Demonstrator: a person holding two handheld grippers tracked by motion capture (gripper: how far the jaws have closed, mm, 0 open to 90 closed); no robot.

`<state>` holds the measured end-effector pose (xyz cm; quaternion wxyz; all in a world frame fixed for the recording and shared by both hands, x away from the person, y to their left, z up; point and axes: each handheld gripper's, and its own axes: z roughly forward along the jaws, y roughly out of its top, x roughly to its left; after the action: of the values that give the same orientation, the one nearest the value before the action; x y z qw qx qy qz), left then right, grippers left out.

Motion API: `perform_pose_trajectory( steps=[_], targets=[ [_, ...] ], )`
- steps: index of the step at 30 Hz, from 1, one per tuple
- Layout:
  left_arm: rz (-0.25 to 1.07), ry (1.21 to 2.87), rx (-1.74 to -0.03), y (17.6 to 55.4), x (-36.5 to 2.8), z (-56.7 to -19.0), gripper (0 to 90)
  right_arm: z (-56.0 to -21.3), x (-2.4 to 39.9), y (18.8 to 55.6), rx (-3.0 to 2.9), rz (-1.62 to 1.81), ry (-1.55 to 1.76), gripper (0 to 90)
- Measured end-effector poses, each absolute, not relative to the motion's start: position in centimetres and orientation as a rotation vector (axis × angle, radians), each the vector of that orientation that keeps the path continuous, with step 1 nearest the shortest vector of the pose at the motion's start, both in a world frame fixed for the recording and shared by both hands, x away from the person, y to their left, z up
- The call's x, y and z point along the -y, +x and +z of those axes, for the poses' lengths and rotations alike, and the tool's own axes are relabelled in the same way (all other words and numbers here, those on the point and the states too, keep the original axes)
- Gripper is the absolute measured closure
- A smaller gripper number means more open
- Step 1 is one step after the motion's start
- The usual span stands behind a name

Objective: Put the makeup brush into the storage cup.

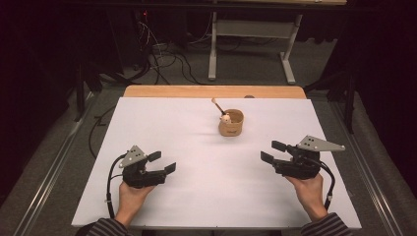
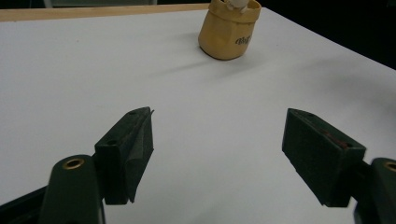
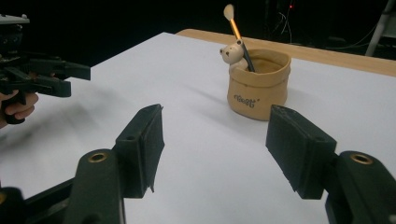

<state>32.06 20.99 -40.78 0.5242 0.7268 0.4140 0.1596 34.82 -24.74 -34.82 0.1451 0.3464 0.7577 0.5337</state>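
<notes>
Tan pot (image 1: 231,123) with brush (image 3: 237,32), mid-desk (image 1: 206,196); left gripper (image 1: 164,162) and right gripper (image 1: 273,151) both spread, empty, well apart from pot

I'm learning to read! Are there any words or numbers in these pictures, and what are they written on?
One dark printed word on the front of the tan pot, low on its wall: too blurred to read for sure; it has a few small rounded letters.
The same print shows in the left gripper view on the tan pot, also too blurred to read.
The little bear figure, the brush and the white table cover carry no writing.
</notes>
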Motion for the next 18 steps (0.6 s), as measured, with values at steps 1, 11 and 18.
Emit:
perform_pose_trajectory(
  steps=[1,11,18],
  targets=[
    [0.381,1.739,-0.991,32.1,-21.0,-40.8,25.6,-34.9,24.8,34.8,-2.183,1.536,1.002,38.6],
    [0.38,1.74,-0.991,32.1,-20.9,-40.8,25.6,-35.9,24.7,34.7,-2.196,1.495,1.008,38.6],
    [0.382,1.738,-0.99,32.0,-21.0,-40.8,25.6,-36.4,24.9,34.8,-2.187,1.483,1.033,38.6]
  ],
)
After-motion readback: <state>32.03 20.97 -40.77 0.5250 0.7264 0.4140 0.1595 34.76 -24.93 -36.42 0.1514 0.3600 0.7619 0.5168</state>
